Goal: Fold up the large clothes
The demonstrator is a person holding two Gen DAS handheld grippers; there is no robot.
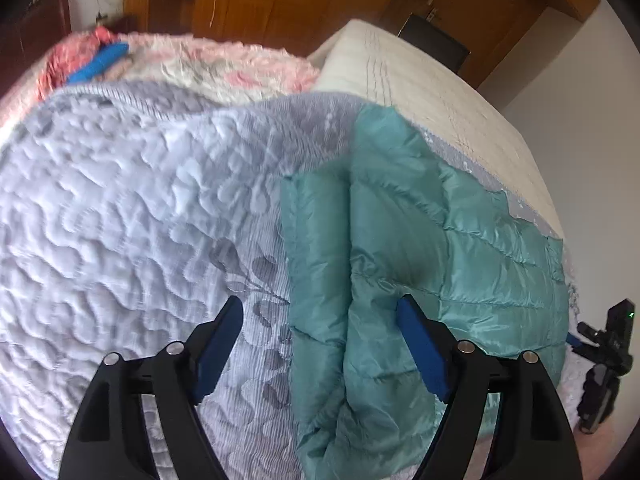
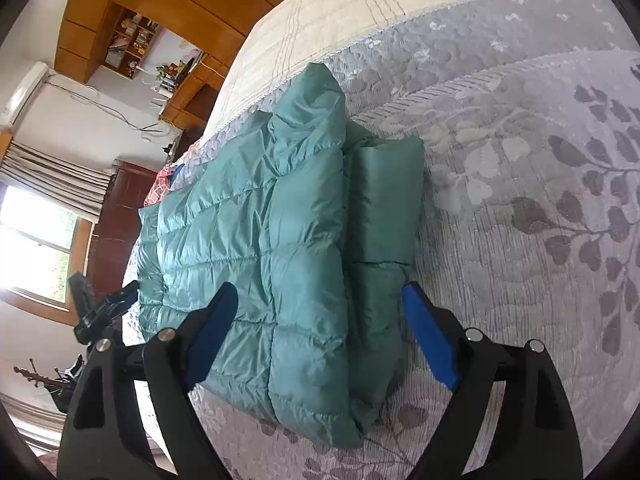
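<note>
On the quilted bedspread (image 2: 520,200) lies one teal puffer jacket (image 2: 256,240); both tools (image 1: 320,344) (image 2: 320,344) spread, empty.

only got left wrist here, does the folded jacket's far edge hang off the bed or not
Observer: No. In the right wrist view the teal puffer jacket lies wholly on the grey quilt.
Operator: right gripper holding any of it
Observer: No, the right gripper is open above the jacket, pads clear of the fabric.
Operator: anything sticking up
Observer: The collar stands up at the far end, beside the folded sleeve.
</note>
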